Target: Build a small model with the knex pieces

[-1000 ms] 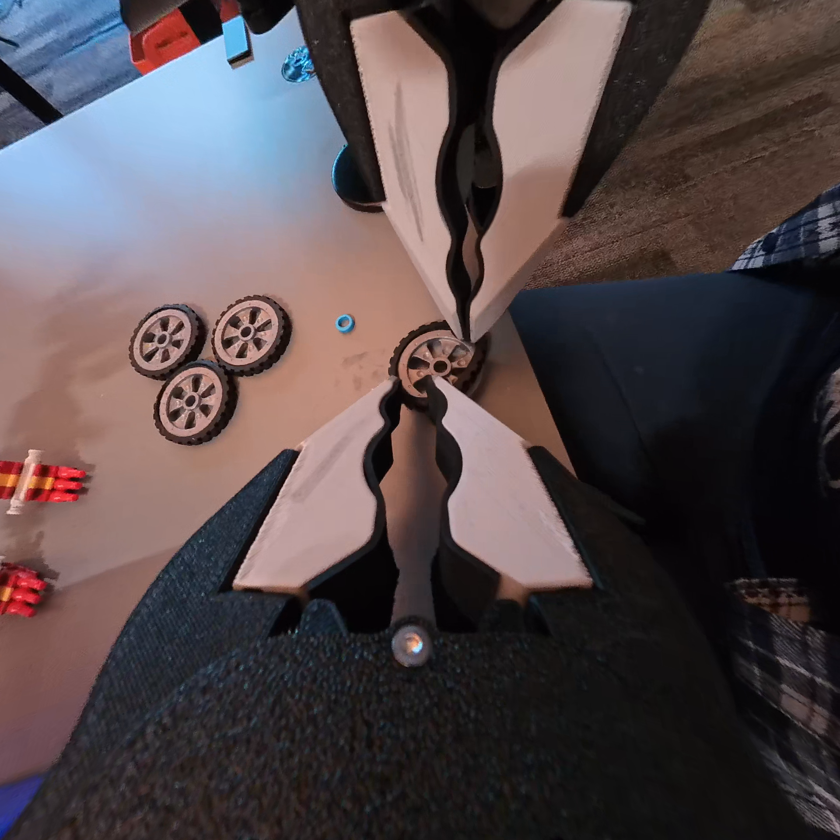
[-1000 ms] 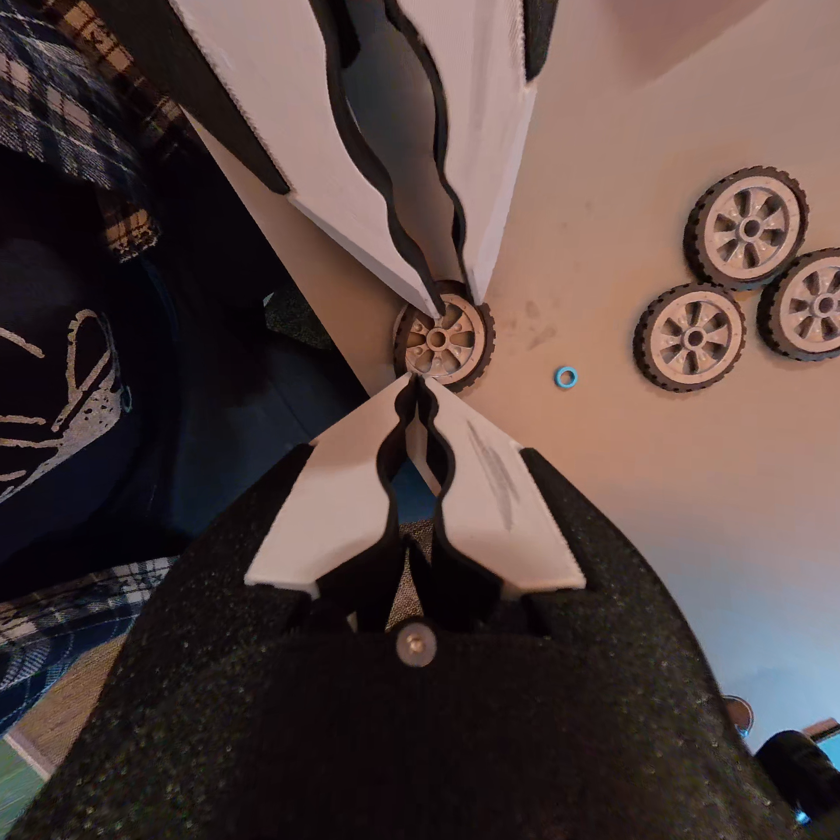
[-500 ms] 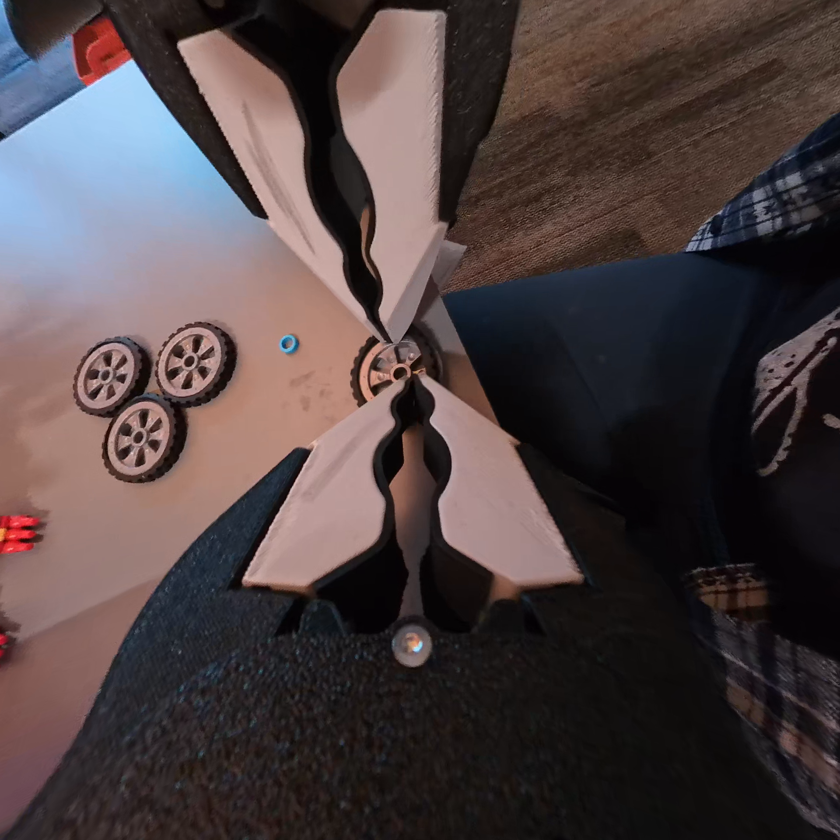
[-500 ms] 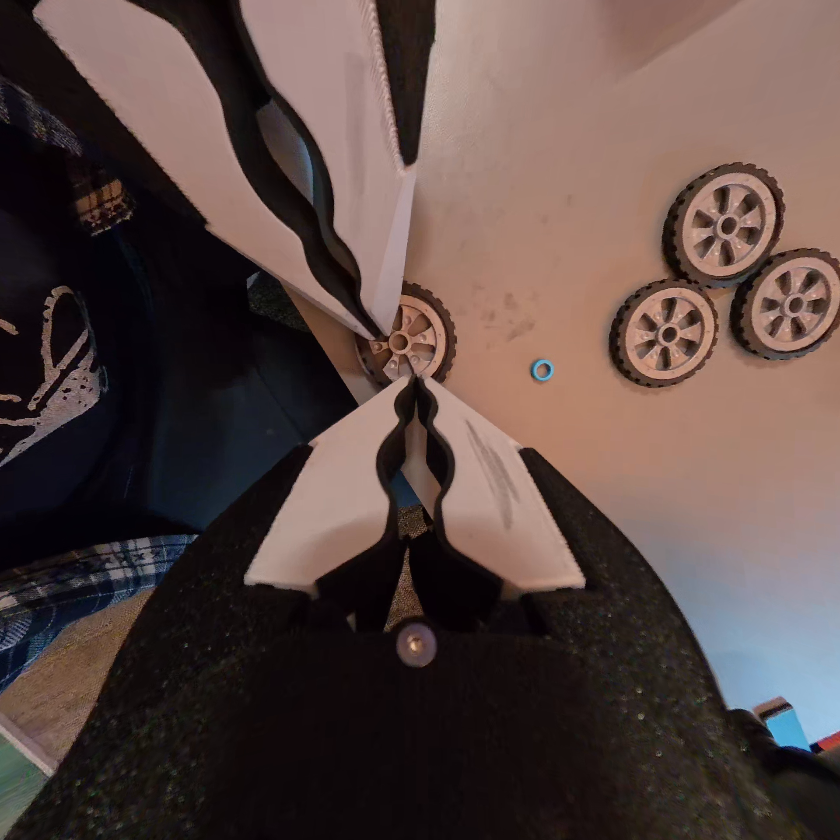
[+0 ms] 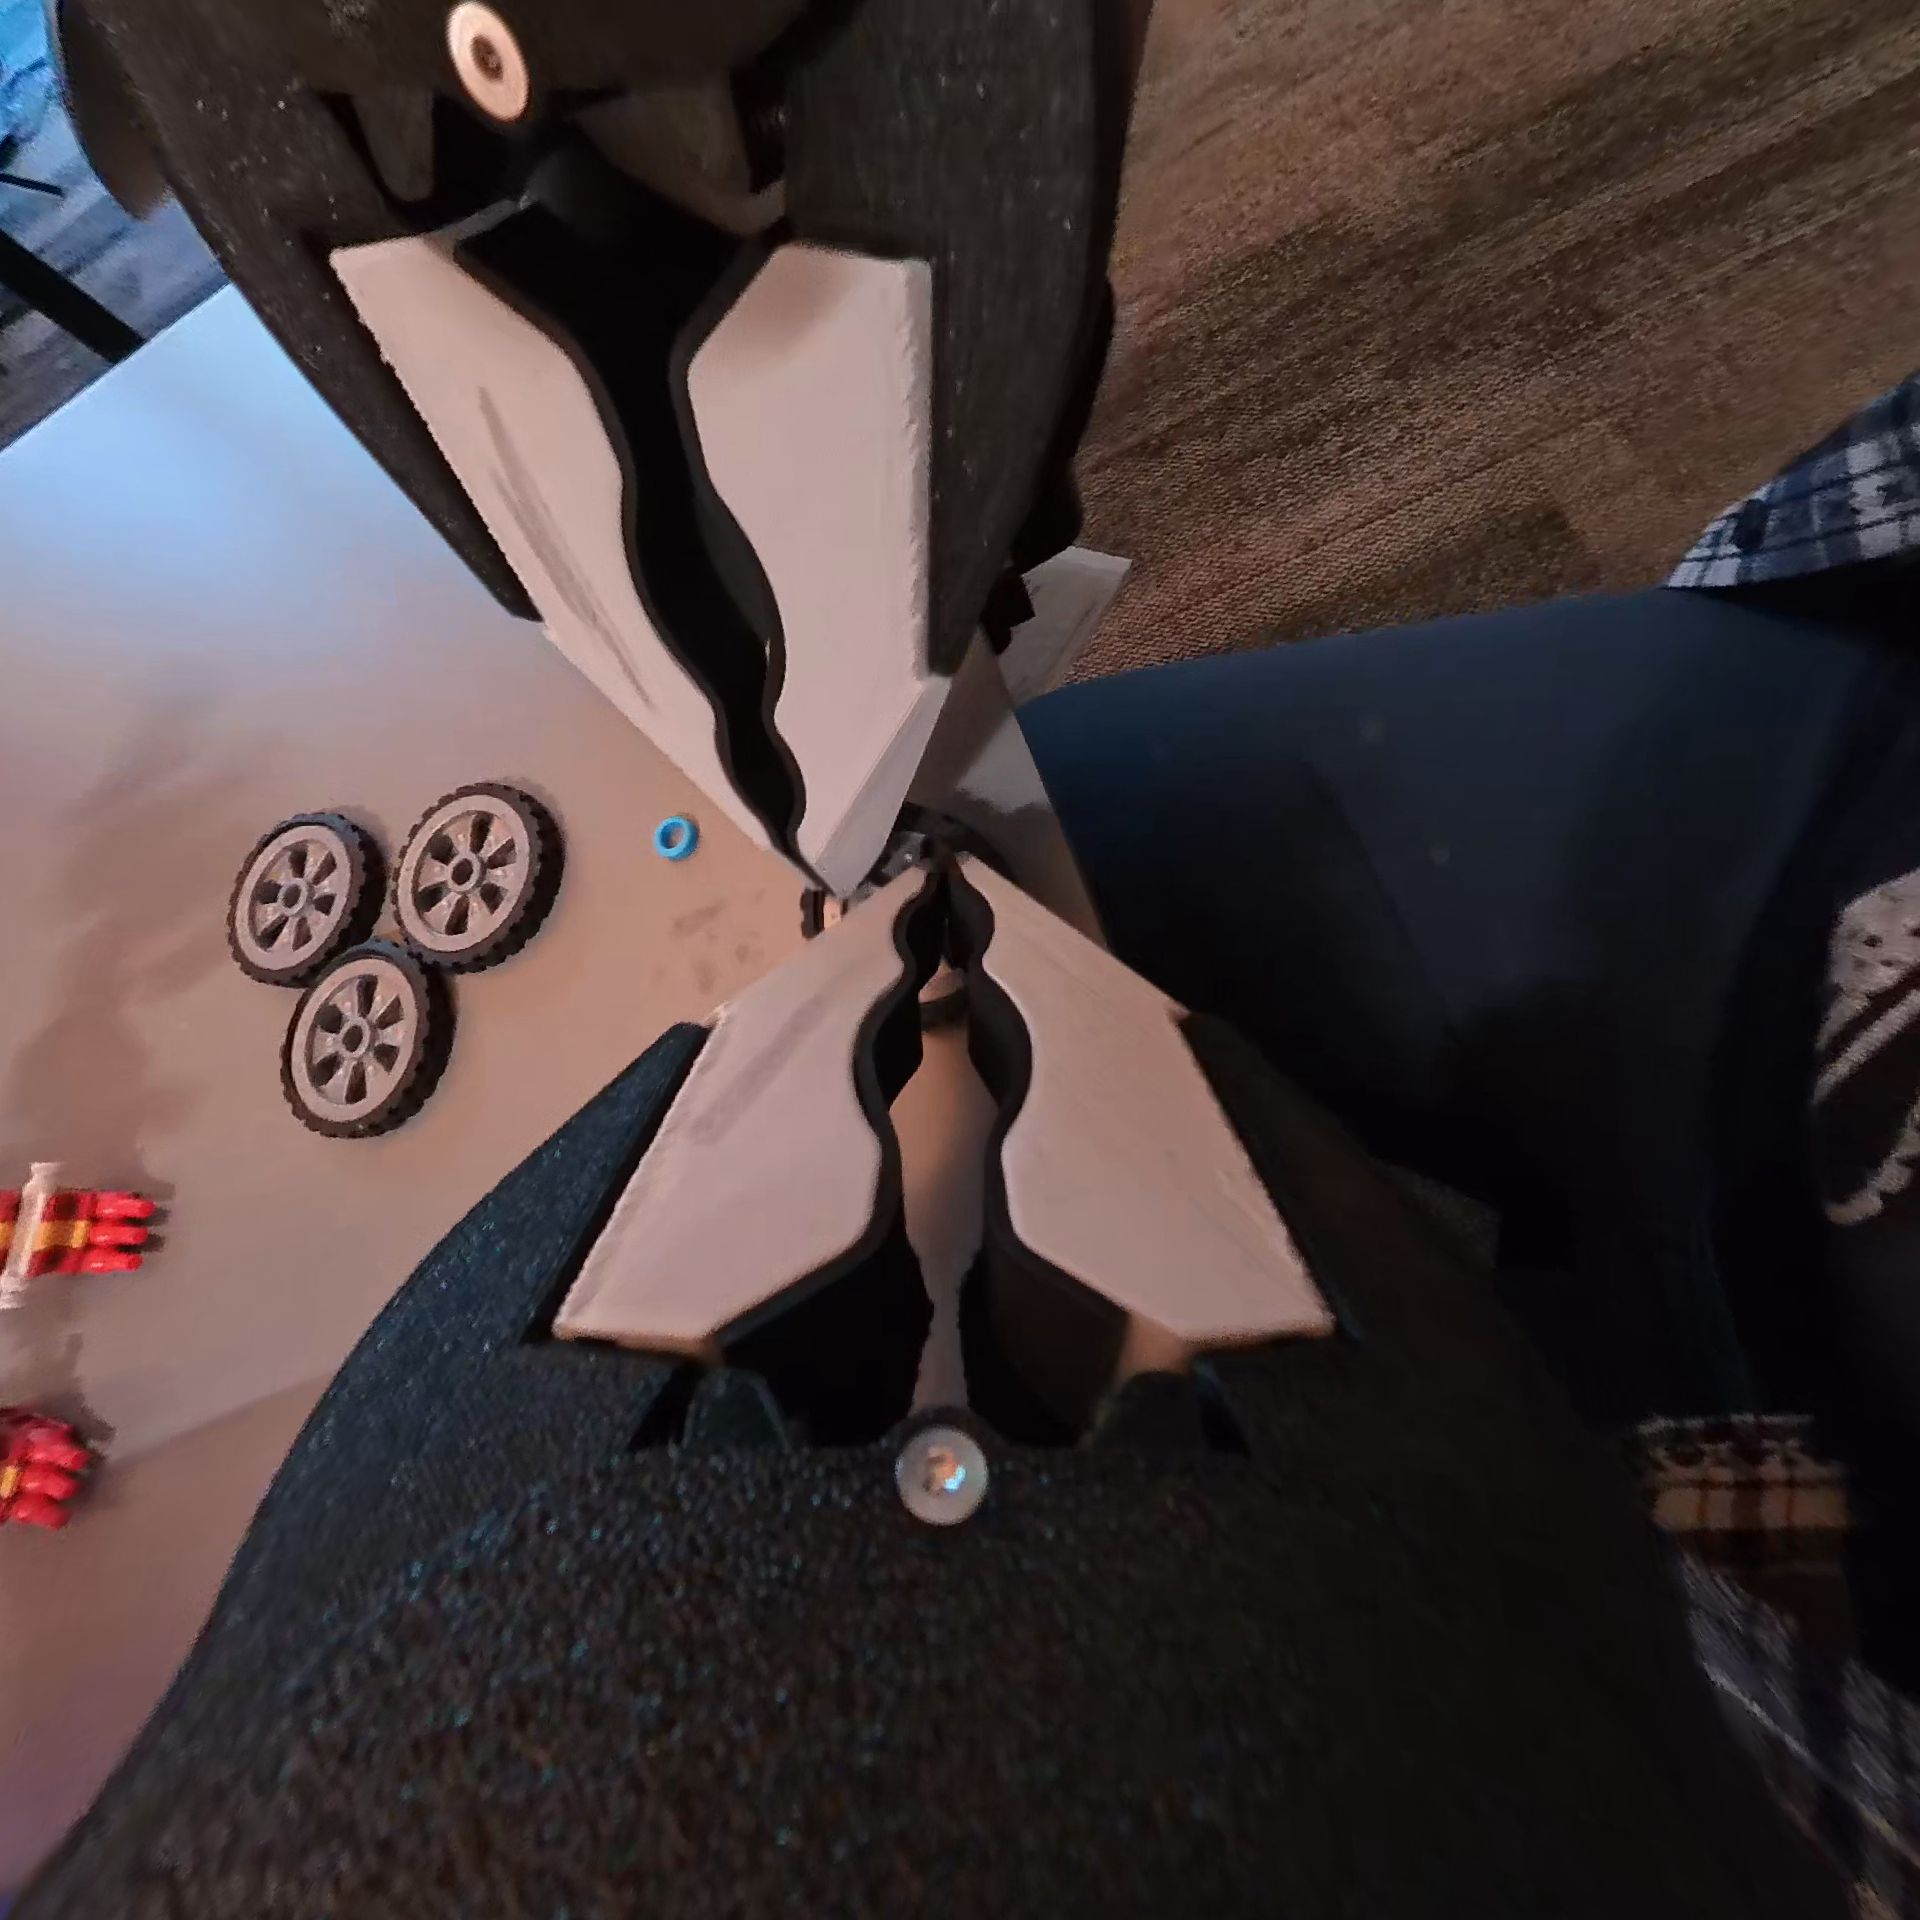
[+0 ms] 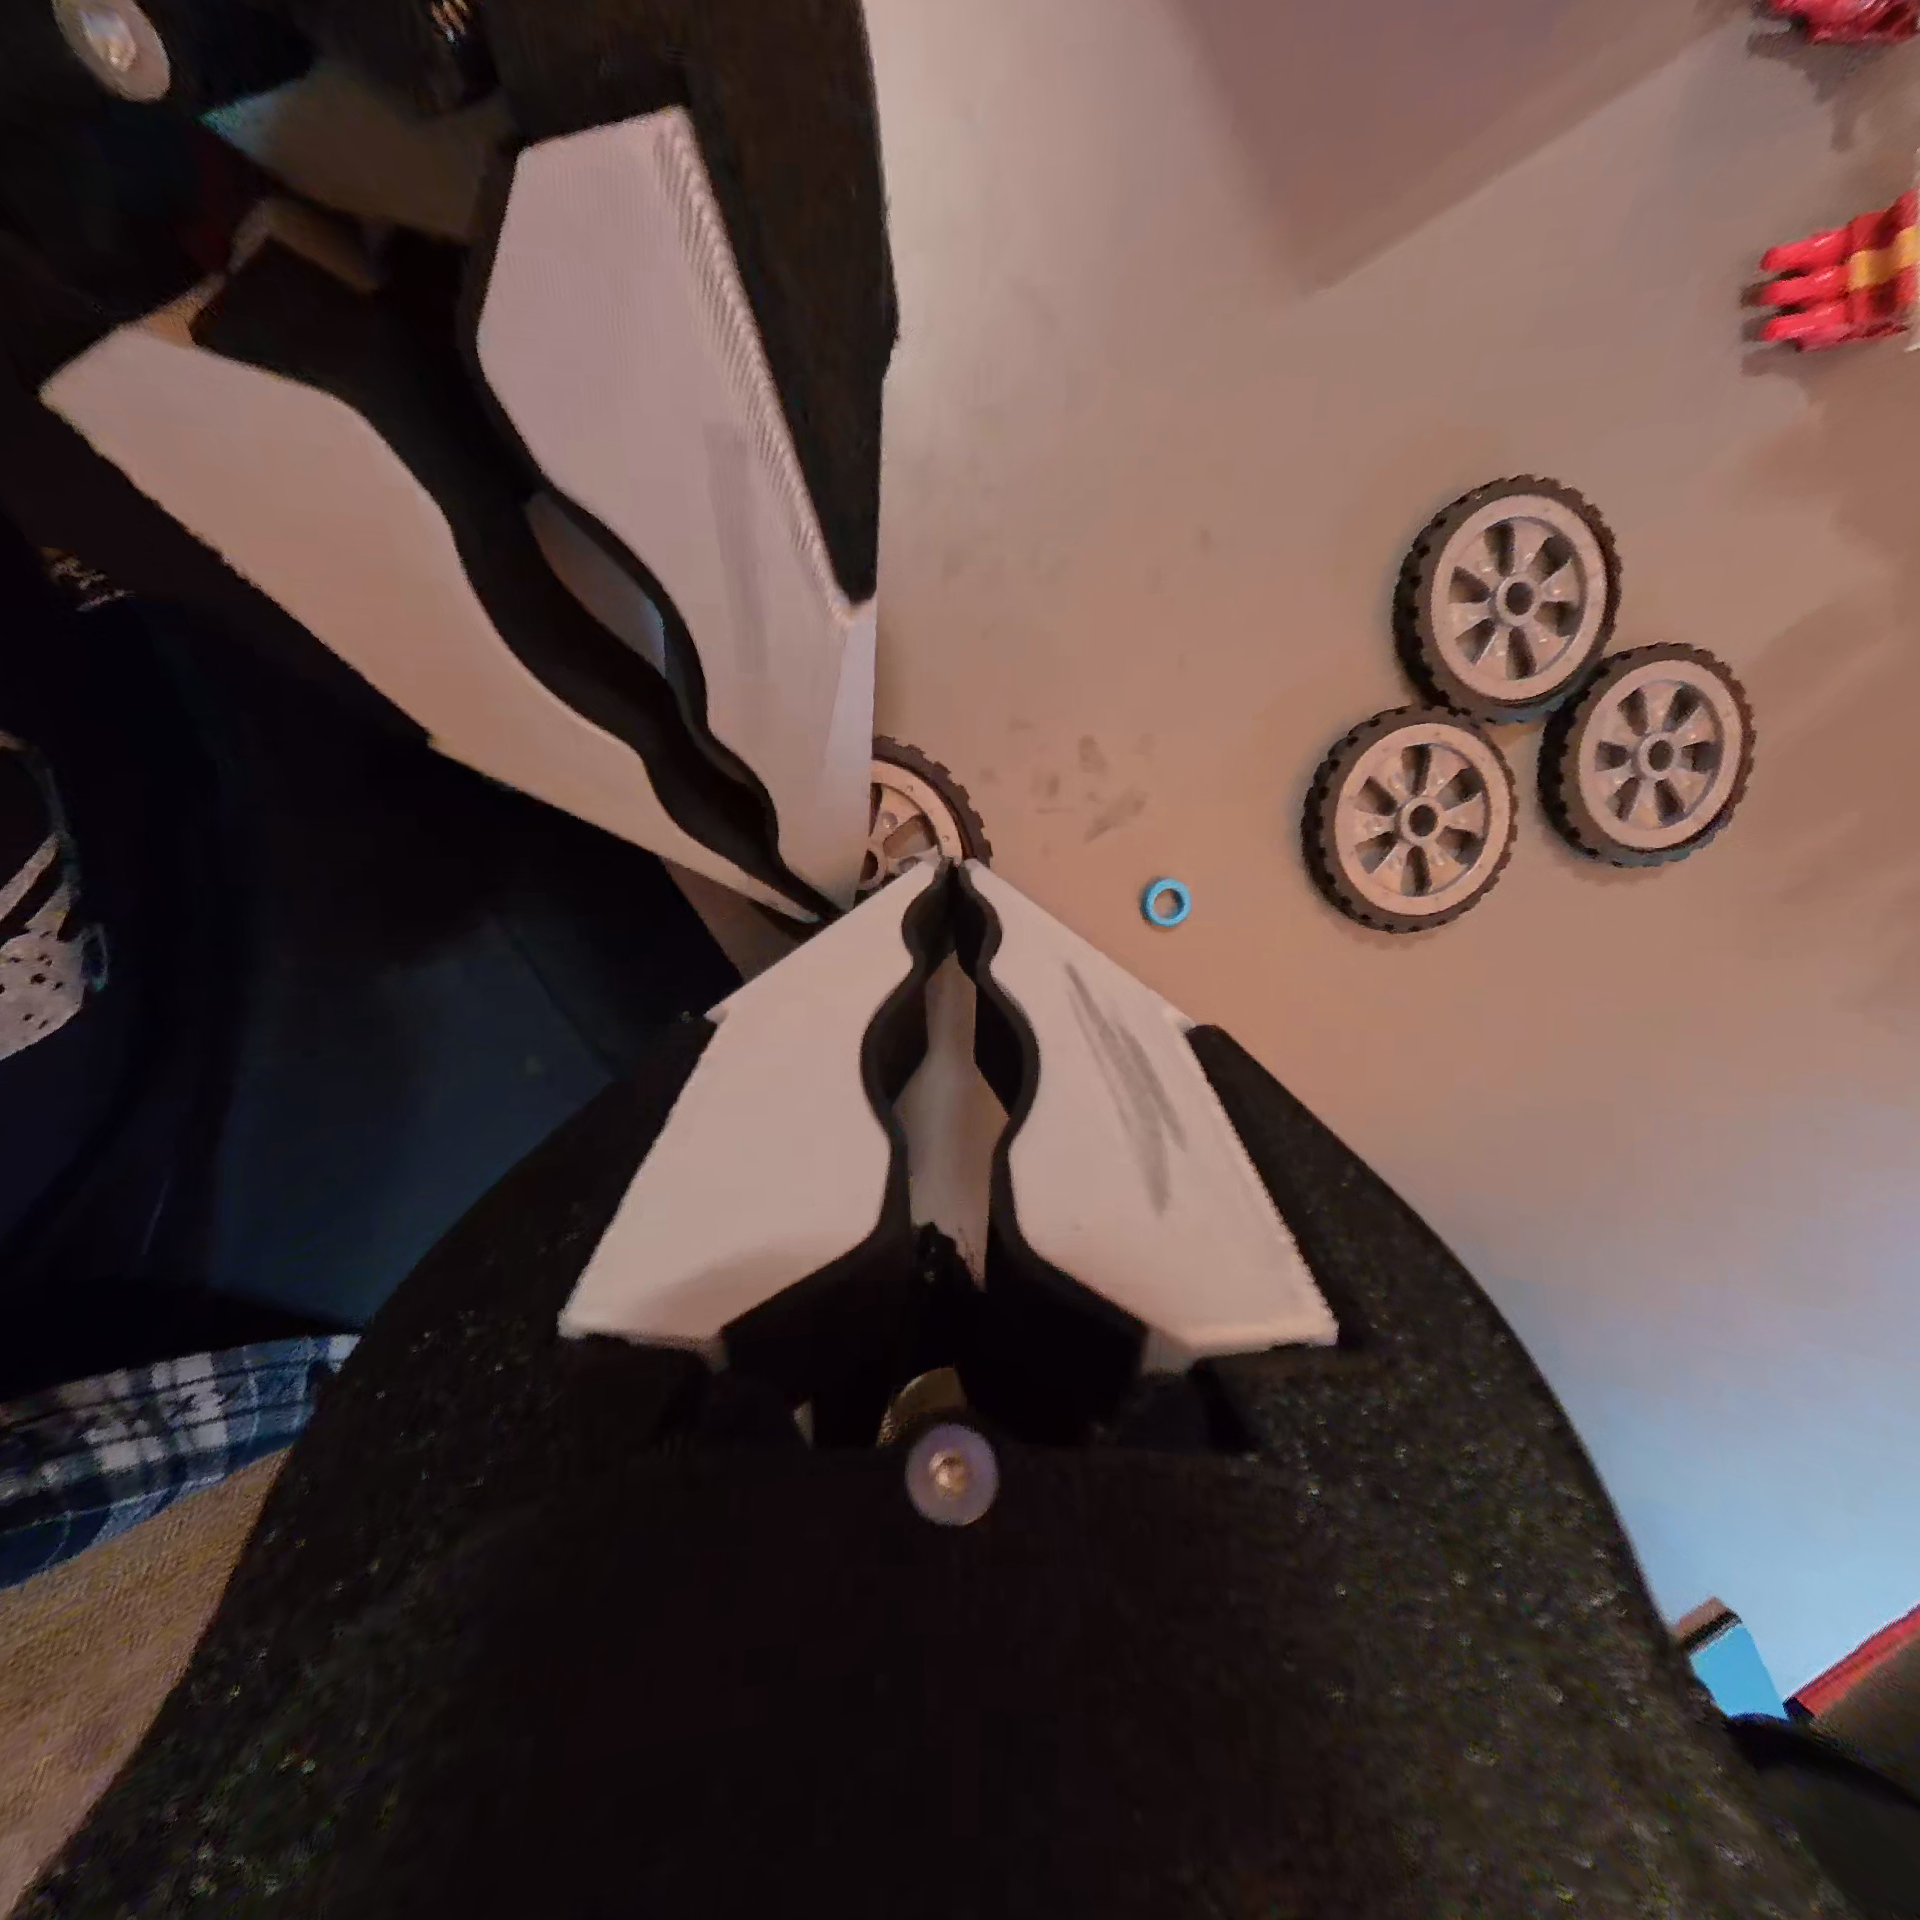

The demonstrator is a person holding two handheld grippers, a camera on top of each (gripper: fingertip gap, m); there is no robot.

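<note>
Both grippers meet tip to tip over one small wheel [image 6: 920,810], grey-spoked with a black tyre, which lies close to the tabletop [image 6: 1143,364] edge nearest the person. The left gripper [image 5: 940,883] has its jaws drawn together, tips nearly touching over the wheel; whether they actually pinch anything there is hidden, so I cannot tell. The right gripper [image 6: 951,871] also has its jaws pressed together at the tips, right against the wheel's rim, and in the left wrist view it comes in from above, its tips again shut tight.

Just beside the wheel, farther in from that edge, sits a tiny blue ring [image 6: 1166,902], apart from everything. Farther in still, three more wheels [image 6: 1507,727] lie flat in a tight cluster, tyres touching. Beyond them, toward the far side of the tabletop, are red and yellow toy pieces [image 5: 78,1234], one bundle lying against a white peg, a second bundle close by.

Off the tabletop edge, the person's dark trousers [image 5: 1455,935] and a plaid sleeve [image 5: 1787,1558] fill the view, brown carpet [image 5: 1507,260] behind.
</note>
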